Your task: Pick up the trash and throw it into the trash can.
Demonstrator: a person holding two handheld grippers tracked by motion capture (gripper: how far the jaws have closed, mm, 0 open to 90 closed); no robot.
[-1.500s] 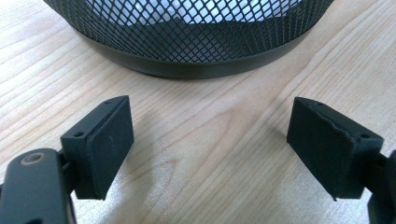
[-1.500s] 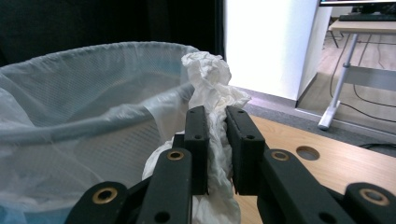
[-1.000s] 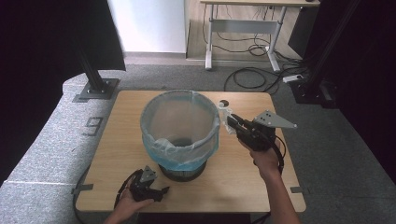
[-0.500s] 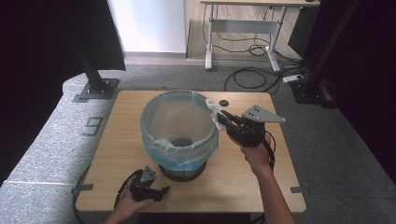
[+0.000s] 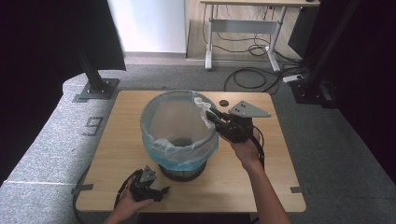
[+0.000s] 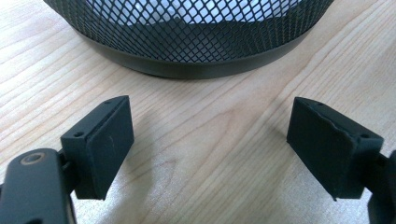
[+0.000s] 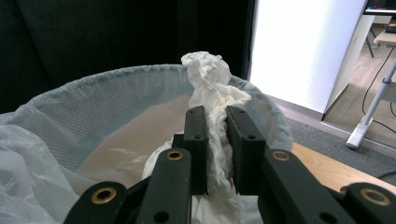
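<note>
A black mesh wastebasket (image 5: 180, 170) lined with a pale blue plastic bag (image 5: 159, 144) stands mid-table. My right gripper (image 5: 211, 115) is at the basket's right rim, shut on a crumpled white tissue (image 7: 212, 93) that sticks up between its jaws over the rim (image 7: 116, 74). The tissue (image 5: 201, 105) hangs just at the bag's edge. My left gripper (image 5: 161, 190) rests low on the table at the front left, open with nothing between its fingers (image 6: 100, 140). The basket's mesh base (image 6: 196, 42) is just ahead of them.
A small black round cap (image 5: 224, 101) lies on the wooden table (image 5: 280, 177) behind the right gripper. Grey carpeted ledges flank the table. A desk frame and cables stand on the floor beyond.
My right gripper has carried the tissue leftward to the basket's rim. The left gripper has stayed where it was.
</note>
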